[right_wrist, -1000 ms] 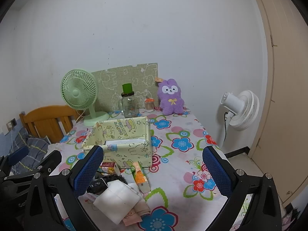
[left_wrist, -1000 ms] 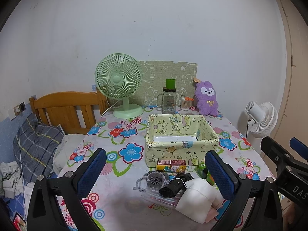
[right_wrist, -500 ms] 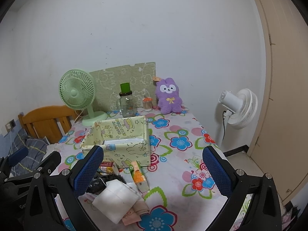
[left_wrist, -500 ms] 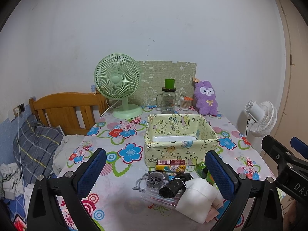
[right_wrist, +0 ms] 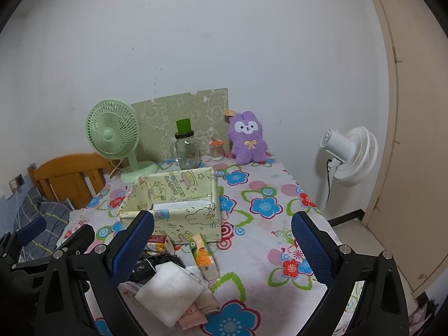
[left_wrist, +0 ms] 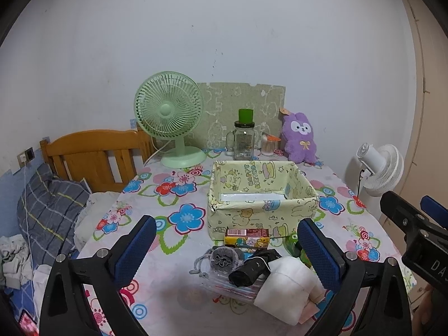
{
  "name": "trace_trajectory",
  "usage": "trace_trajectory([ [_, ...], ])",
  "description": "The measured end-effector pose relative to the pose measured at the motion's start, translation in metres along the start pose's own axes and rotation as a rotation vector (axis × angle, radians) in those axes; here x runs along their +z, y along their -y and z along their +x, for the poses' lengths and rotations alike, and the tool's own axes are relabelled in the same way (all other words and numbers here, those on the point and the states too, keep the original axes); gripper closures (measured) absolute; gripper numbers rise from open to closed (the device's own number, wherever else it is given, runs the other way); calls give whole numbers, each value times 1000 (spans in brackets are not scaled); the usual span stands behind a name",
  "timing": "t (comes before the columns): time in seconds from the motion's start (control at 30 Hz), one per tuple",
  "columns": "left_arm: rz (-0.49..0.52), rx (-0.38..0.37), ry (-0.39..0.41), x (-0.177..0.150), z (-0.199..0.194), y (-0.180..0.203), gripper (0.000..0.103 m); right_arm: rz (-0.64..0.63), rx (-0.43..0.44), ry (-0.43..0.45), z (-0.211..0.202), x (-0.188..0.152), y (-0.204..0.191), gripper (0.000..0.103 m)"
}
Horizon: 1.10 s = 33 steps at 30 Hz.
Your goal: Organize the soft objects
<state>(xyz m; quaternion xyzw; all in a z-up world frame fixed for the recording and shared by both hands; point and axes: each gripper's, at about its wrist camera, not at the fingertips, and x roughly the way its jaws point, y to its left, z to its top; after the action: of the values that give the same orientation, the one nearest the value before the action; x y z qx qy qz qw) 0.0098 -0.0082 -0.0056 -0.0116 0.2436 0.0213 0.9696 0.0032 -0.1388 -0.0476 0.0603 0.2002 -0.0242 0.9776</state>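
A yellow cartoon-print fabric box [left_wrist: 261,193] [right_wrist: 173,204] stands mid-table with only a white liner showing inside. In front of it lies a pile: a white folded cloth [left_wrist: 288,288] [right_wrist: 170,288], a grey drawstring pouch [left_wrist: 222,257], a black rolled item [left_wrist: 252,268], a red-yellow carton [left_wrist: 246,236] and an orange packet [right_wrist: 204,257]. A purple plush bunny [left_wrist: 299,137] [right_wrist: 247,138] sits against the back wall. My left gripper [left_wrist: 226,249] is open above the pile. My right gripper [right_wrist: 221,246] is open, hovering over the pile's right side.
At the table's back stand a green desk fan [left_wrist: 170,117], a glass jar with green lid [left_wrist: 243,140] and a small cotton-swab pot [left_wrist: 268,145]. A white floor fan [right_wrist: 350,154] is right of the table, a wooden bed frame [left_wrist: 92,154] left.
Both grippers have drifted slightly; the right wrist view has shifted a little so the box and pile sit closer. Both stay open and nothing on the table has moved.
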Motion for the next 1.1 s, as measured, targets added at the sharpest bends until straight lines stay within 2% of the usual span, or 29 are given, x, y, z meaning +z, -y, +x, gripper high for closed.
trace_trajectory([
  [0.17,2,-22,-33,-5,11,3,8,-2,5,-11,8,-2,0,4],
  [0.77,36,-108,-114,-31,41,23,10,-46,40,-91,47,-28,-7,7],
  [1.1,36,-156,-175,-52,61,30,13,-31,59,-154,70,-50,-4,12],
])
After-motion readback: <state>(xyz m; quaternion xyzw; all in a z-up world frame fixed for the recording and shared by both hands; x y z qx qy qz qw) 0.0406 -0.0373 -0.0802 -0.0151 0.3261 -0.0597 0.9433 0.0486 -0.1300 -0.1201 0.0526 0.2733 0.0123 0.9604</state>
